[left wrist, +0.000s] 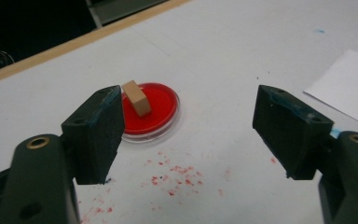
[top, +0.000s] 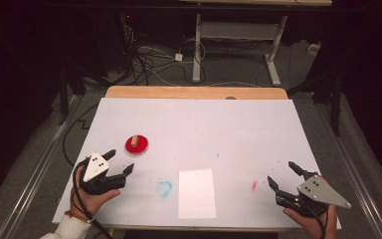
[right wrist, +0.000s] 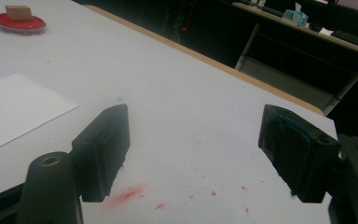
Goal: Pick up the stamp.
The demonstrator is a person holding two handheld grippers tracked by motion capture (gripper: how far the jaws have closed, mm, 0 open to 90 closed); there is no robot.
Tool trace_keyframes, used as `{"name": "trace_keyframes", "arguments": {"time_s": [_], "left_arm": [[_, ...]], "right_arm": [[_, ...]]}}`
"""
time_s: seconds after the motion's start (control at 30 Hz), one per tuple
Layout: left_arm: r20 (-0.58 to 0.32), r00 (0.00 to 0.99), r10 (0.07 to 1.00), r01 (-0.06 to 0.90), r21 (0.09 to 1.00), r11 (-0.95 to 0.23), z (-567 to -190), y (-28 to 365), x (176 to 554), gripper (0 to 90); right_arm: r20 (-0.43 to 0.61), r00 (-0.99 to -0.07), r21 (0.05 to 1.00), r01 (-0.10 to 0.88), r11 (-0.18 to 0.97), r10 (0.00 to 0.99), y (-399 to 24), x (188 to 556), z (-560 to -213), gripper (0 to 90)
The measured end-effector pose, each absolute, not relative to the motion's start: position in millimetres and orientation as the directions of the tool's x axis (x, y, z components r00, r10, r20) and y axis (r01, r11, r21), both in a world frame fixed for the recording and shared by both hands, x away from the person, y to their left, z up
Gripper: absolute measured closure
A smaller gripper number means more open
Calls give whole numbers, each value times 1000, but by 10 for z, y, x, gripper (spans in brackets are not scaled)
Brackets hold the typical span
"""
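A small wooden block (top: 136, 141) (left wrist: 136, 97) (right wrist: 18, 12) stands on a round red ink pad (top: 137, 145) (left wrist: 157, 110) (right wrist: 19, 23) left of the table's middle. My left gripper (top: 120, 162) (left wrist: 186, 133) is open just in front of the pad, which lies between its jaws in the left gripper view, nearer the left one. A white sheet of paper (top: 197, 192) (left wrist: 352, 84) (right wrist: 14, 106) lies near the front edge. My right gripper (top: 281, 175) (right wrist: 196, 151) is open at the front right over bare table, holding nothing.
The white tabletop (top: 204, 129) carries a blue ink smudge (top: 164, 188), a red smear (top: 254, 185) (right wrist: 128, 194) and red specks (left wrist: 175, 175). A wooden strip (top: 196, 92) edges the far side. Beyond stand a desk frame (top: 238, 45) and floor cables (top: 144, 59).
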State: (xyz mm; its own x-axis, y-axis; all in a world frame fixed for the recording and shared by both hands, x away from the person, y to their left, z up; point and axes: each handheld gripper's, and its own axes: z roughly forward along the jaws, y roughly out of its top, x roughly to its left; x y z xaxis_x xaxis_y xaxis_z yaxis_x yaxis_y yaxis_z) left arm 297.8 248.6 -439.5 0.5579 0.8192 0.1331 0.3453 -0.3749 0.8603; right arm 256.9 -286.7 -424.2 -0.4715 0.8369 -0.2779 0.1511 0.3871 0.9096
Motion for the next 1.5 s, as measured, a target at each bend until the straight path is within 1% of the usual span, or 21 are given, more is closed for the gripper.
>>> {"name": "trace_keyframes", "arguments": {"time_s": [0.2, 0.33, 0.37, 0.47, 0.6, 0.63, 0.77, 0.83, 0.87, 1.0, 1.03, 1.1, 1.13, 1.17, 1.23, 1.37, 1.5], "left_arm": [[117, 559, 821, 380, 844, -379, -4359, 2490, 2997, 258], [104, 554, 826, 456, 792, -406, -4300, 2484, 3073, 263], [95, 551, 829, 483, 773, -410, -4274, 2486, 3105, 263], [81, 538, 839, 523, 748, -408, -4150, 2478, 3196, 264], [99, 535, 839, 546, 717, -433, -4013, 2426, 3313, 277], [96, 535, 839, 554, 710, -435, -3980, 2415, 3366, 292], [72, 542, 837, 583, 685, -437, -3910, 2363, 3546, 327], [50, 543, 838, 618, 652, -439, -3894, 2322, 3678, 329], [44, 532, 845, 641, 631, -436, -3895, 2293, 3766, 369], [31, 511, 859, 711, 547, -442, -3956, 2196, 4036, 378], [35, 511, 859, 725, 520, -452, -3981, 2170, 4103, 400], [32, 503, 864, 754, 473, -456, -4038, 2131, 4226, 404], [36, 502, 864, 767, 445, -463, -4071, 2114, 4290, 437], [35, 497, 867, 775, 431, -462, -4093, 2107, 4325, 437], [34, 480, 877, 801, 391, -454, -4148, 2114, 4405, 469], [14, 463, 886, 822, 366, -436, -4210, 2149, 4480, 491], [8, 454, 891, 829, 362, -426, -4226, 2162, 4512, 557]], "right_arm": [[-278, -470, 906, 162, 391, 838, -2865, 2599, -4257, 253], [-298, -470, 896, 162, 413, 831, -2839, 2616, -4264, 256], [-298, -470, 896, 162, 413, 831, -2839, 2616, -4264, 256], [-300, -474, 888, 177, 424, 828, -2821, 2627, -4293, 256], [-308, -469, 882, 184, 433, 828, -2823, 2628, -4305, 255], [-310, -466, 882, 185, 434, 829, -2831, 2640, -4306, 255], [-304, -463, 881, 197, 431, 833, -2833, 2650, -4320, 254], [-307, -463, 878, 198, 435, 831, -2833, 2652, -4324, 254], [-312, -461, 874, 203, 441, 831, -2829, 2655, -4337, 254], [-313, -463, 870, 211, 446, 829, -2828, 2659, -4348, 256], [-320, -462, 866, 211, 453, 827, -2827, 2660, -4356, 257], [-326, -461, 863, 212, 459, 825, -2829, 2663, -4359, 258], [-331, -458, 859, 217, 465, 825, -2833, 2669, -4367, 260], [-331, -458, 859, 217, 465, 825, -2833, 2669, -4367, 260], [-332, -460, 856, 220, 468, 824, -2839, 2673, -4372, 261], [-333, -463, 855, 219, 471, 821, -2837, 2672, -4375, 261], [-338, -466, 851, 220, 477, 818, -2835, 2677, -4379, 268]]}}
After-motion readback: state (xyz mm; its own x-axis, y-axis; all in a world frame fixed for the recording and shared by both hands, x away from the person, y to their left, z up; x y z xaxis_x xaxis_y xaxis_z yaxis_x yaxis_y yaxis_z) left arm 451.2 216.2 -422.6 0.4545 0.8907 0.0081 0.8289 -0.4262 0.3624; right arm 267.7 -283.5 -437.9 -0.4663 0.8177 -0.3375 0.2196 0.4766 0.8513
